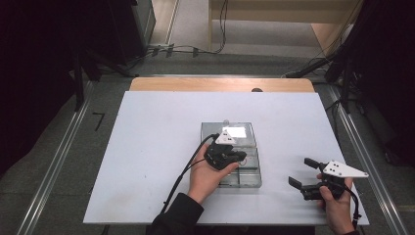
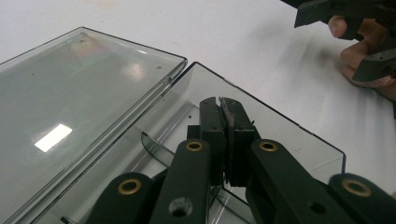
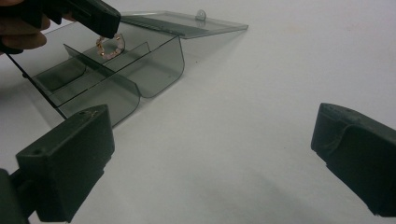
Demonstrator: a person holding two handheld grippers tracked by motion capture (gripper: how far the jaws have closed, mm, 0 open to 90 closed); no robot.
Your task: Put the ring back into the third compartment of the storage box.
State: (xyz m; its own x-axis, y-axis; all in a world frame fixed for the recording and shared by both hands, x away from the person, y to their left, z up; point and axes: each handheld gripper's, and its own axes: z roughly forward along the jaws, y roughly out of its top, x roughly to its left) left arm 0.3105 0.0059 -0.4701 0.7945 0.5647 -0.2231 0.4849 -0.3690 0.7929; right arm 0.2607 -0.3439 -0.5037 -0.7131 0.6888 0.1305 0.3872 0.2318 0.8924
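Observation:
A smoky clear plastic box (image 1: 247, 172) lies open in the middle of the white table, its lid (image 1: 230, 131) folded flat on the far side. My left gripper (image 1: 239, 155) hovers over the box's divided tray (image 2: 285, 137) with its jaws pressed together (image 2: 222, 105). In the right gripper view a small rose-gold bracelet (image 3: 110, 46) hangs under the left gripper's tip (image 3: 108, 29), inside a compartment of the box (image 3: 159, 70). My right gripper (image 1: 299, 171) rests open at the front right, apart from the box, with only bare table between its pads (image 3: 212, 158).
The white board (image 1: 156, 147) has wide free room left of the box and between the box and the right hand (image 2: 359, 46). A wooden table edge (image 1: 220, 84) shows beyond it. Cables and dark stands sit on the floor around.

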